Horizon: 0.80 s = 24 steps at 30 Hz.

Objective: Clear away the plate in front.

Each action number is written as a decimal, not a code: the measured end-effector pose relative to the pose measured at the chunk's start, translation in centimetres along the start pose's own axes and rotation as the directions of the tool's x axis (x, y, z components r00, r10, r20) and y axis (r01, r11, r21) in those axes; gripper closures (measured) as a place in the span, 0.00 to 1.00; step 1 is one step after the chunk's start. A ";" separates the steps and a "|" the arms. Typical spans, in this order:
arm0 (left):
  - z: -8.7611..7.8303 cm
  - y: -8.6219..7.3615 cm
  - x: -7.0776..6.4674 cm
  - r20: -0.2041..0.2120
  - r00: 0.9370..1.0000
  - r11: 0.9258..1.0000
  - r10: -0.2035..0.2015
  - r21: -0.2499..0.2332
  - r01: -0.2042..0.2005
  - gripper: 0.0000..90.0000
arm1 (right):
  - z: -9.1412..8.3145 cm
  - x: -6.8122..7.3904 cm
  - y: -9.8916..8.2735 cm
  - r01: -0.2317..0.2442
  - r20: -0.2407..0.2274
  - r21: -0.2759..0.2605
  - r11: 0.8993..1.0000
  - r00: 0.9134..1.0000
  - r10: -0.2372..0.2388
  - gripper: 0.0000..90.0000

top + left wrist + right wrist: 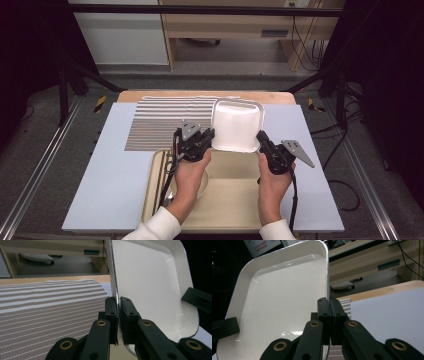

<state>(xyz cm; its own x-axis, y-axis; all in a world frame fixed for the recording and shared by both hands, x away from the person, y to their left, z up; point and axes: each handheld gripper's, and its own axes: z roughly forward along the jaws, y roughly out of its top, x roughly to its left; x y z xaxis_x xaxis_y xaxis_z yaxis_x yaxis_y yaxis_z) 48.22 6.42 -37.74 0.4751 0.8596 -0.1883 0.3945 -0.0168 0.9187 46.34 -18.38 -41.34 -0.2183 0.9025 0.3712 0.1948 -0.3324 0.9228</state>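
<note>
Surface: pale blue-grey sheet (110,165) over a wooden table top (150,94); dark floor w/ metal rails either side, light wood furniture behind.
Near edge: person's two forearms in white sleeves (160,226) come in from bottom of high view.
Beige tray: rectangular beige plastic tray (235,205) at near edge of the sheet, under both hands; shallow round pale bowl (203,182) lies in its left part, partly hidden by left hand.
L gripper: left gripper (209,136) black, grey three-cornered plate on top; jaws nearly together, pinching left rim of the white dish. Left gripper view: rim edge runs straight down betw. the two pads, both pads on it.
R gripper: right gripper (261,137) black, grey plate to its right; jaws fully closed down on right rim of same dish. Right gripper view: pads meet w/ thin rim clamped betw. them.
White dish: glossy white rectangular dish w/ rounded corners (236,125), held at both side rims, tilted up off the table, hollow side facing the person; sits above far edge of beige tray, overlapping right end of the cloth.
Cloth: brown-and-white striped placemat (167,122) flat on the sheet, left of and behind the dish.
Far: cables at right rear.
</note>
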 end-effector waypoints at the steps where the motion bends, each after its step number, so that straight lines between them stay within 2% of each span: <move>1: 0.0 -0.1 0.0 -0.002 1.000 1.000 0.006 -0.003 -0.006 0.92 | 0.1 0.0 0.2 0.002 0.000 0.008 1.000 1.000 -0.002 0.99; 3: 0.0 -0.2 -0.1 -0.001 1.000 1.000 0.027 -0.016 -0.027 0.90 | 0.2 -0.1 0.4 0.002 0.002 0.020 1.000 1.000 -0.003 0.99; 5: -0.3 -0.2 -0.1 -0.008 0.997 0.996 0.079 -0.038 -0.079 0.84 | 0.3 -0.3 0.7 0.000 0.016 0.037 0.999 1.000 -0.001 0.99; 8: -0.9 0.0 0.0 -0.023 0.990 0.987 0.142 -0.070 -0.143 0.67 | 0.5 -1.0 0.8 -0.015 0.042 0.056 0.998 0.999 0.013 0.99; 10: -1.5 0.1 0.4 -0.027 0.982 0.979 0.186 -0.082 -0.187 0.59 | 0.6 -1.6 0.9 -0.047 0.064 0.079 0.996 0.997 0.042 0.99; 12: -1.9 0.2 1.1 -0.024 0.972 0.970 0.233 -0.072 -0.234 0.52 | 0.5 -2.1 0.9 -0.046 0.085 0.092 0.995 0.996 0.039 0.99; 14: -2.2 0.2 2.1 0.005 0.958 0.958 0.285 -0.023 -0.285 0.43 | 0.3 -2.6 0.9 -0.055 0.110 0.110 0.992 0.993 0.043 0.99; 15: -2.5 0.0 2.6 0.006 0.956 0.956 0.292 -0.022 -0.292 0.41 | 0.2 -2.8 0.8 -0.062 0.120 0.116 0.991 0.992 0.048 0.99; 17: -2.9 -0.3 3.7 0.000 0.957 0.957 0.290 -0.027 -0.290 0.37 | -0.1 -3.0 0.8 -0.058 0.131 0.139 0.989 0.991 0.040 0.99; 19: -3.4 -0.6 5.1 0.017 0.967 0.967 0.254 -0.011 -0.254 0.32 | -0.4 -3.1 0.6 -0.073 0.139 0.168 0.983 0.989 0.050 0.99; 21: -3.8 -0.8 6.3 0.030 0.974 0.974 0.225 -0.007 -0.225 0.30 | -0.9 -3.1 0.4 -0.077 0.153 0.201 0.977 0.987 0.046 0.99; 23: -4.5 -0.9 7.4 0.025 0.974 0.975 0.224 -0.005 -0.224 0.25 | -1.3 -3.0 0.2 -0.049 0.163 0.225 0.973 0.987 0.012 0.99; 24: -4.9 -1.0 7.9 0.006 0.974 0.973 0.229 -0.013 -0.228 0.24 | -1.5 -2.9 0.1 -0.037 0.174 0.237 0.971 0.985 -0.005 0.99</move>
<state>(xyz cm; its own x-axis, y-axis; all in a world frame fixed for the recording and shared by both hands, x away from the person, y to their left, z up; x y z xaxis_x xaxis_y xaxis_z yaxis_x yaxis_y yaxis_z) 47.72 15.77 -38.44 0.5577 0.8297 0.0244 0.2654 -0.2061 0.9419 45.54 -21.47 -42.17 -0.0494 0.9380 0.3431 0.4242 -0.2913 0.8574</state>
